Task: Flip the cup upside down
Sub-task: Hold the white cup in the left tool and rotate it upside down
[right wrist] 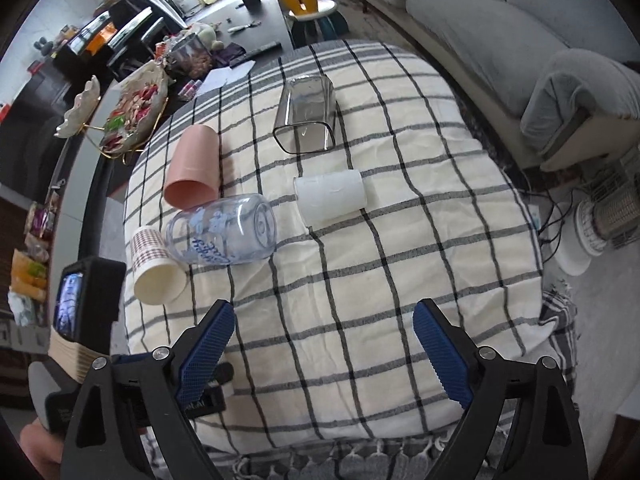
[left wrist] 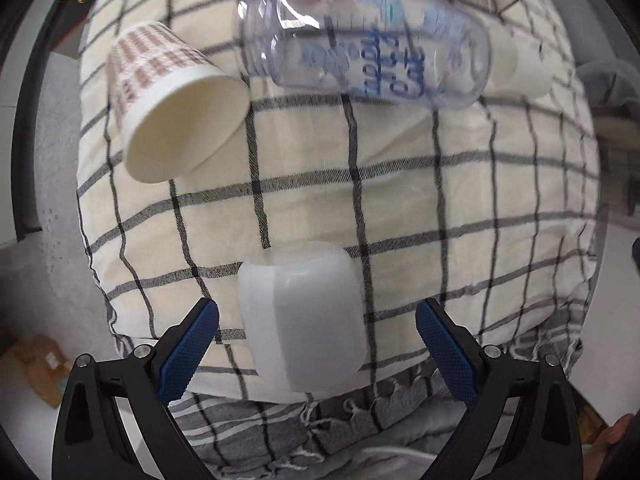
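Note:
Several cups lie on their sides on a checked cloth (right wrist: pixel 360 280). A frosted white cup (left wrist: pixel 304 320) lies just ahead of my open left gripper (left wrist: pixel 316 344), between its blue pads, untouched. It also shows in the right wrist view (right wrist: pixel 332 198). A checked paper cup (left wrist: pixel 176 108) (right wrist: pixel 156 264), a clear printed cup (left wrist: pixel 368 44) (right wrist: pixel 228 232), a pink cup (right wrist: pixel 194 168) and a dark glass cup (right wrist: pixel 306 116) lie around it. My right gripper (right wrist: pixel 324 344) is open and empty above the cloth's near part.
The round table's edge with a fringed hem (right wrist: pixel 360 456) is near. A grey sofa (right wrist: pixel 480 12) stands at the right, a heater (right wrist: pixel 612 208) on the floor, and cluttered counters with a fruit dish (right wrist: pixel 132 108) at the left. The left hand-held device (right wrist: pixel 84 304) shows at the lower left.

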`<state>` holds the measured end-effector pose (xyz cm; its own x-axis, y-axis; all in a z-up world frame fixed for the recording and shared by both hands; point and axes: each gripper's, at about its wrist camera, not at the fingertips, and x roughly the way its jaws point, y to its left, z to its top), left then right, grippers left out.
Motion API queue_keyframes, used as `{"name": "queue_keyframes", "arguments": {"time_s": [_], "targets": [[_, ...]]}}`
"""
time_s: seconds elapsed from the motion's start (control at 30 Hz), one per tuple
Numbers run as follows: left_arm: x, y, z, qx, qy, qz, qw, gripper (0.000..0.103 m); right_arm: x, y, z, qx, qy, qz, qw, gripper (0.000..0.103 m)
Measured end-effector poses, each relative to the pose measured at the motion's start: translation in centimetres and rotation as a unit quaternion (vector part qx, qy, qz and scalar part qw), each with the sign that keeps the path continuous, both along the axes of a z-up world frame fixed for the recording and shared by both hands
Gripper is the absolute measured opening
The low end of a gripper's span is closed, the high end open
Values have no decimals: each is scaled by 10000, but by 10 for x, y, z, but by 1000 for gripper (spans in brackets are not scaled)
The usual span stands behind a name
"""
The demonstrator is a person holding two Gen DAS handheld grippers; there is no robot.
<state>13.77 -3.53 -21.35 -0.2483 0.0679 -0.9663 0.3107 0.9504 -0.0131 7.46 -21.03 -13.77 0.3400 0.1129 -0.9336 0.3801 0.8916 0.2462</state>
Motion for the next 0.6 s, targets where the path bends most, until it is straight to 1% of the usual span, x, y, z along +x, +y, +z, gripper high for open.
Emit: {"name": "queue_keyframes", "arguments": {"time_s": [0.07,0.13,0.2,0.3,0.37,0.47,0.6], "targets": [[7,0,-6,156,167,-43,9997,96,6,-2,-5,40,45,-2,10000,91],[12,-1,-11,279,299,-74,9991,89,11,-5,-10,88,86,-17,9999,91],[15,-1,-17,385,412,-96,9984,75,15,-9,-19,170,194,-41,9997,91],[16,-2,-22,501,440,-142,9977,69,19,-16,-29,276,285,-105,9992,91],[20,-4,-24,534,421,-171,9975,66,22,-19,-35,333,325,-126,9988,91],[20,-8,-29,589,379,-184,9974,67,25,-21,-42,392,403,-91,9984,91],[21,-14,-28,510,334,-192,9980,66,25,-22,-45,397,430,-86,9982,91]]}}
